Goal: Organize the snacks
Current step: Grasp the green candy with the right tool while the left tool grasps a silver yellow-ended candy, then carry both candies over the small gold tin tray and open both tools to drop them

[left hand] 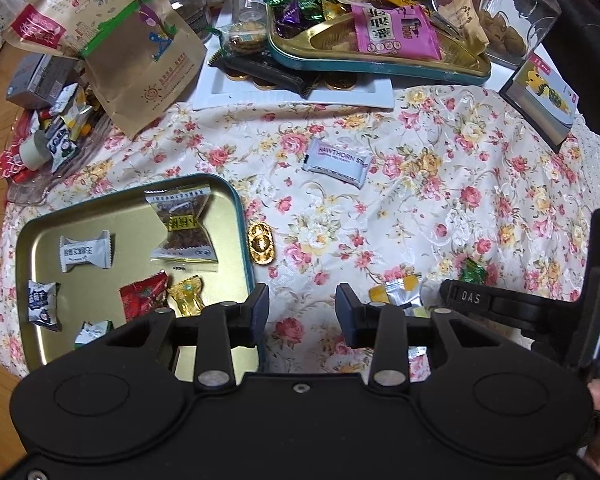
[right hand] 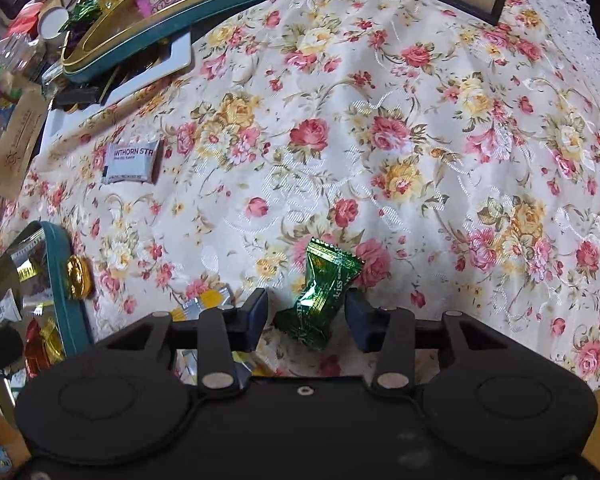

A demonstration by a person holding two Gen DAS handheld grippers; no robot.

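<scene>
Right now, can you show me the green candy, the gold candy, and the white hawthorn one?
green candy (right hand: pixel 322 294), right wrist view, middle of wrapper.
gold candy (left hand: pixel 261 243), left wrist view, its centre.
hawthorn packet (left hand: pixel 338 161), left wrist view, middle of wrapper.

"HAWTHORN" on white packet (left hand: pixel 337 162); "kiss" on green candy (right hand: pixel 320 292)

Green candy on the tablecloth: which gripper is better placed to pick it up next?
Right. The right gripper already has the green candy between its fingers, while the left gripper hangs over bare cloth beside the tin tray.
</scene>
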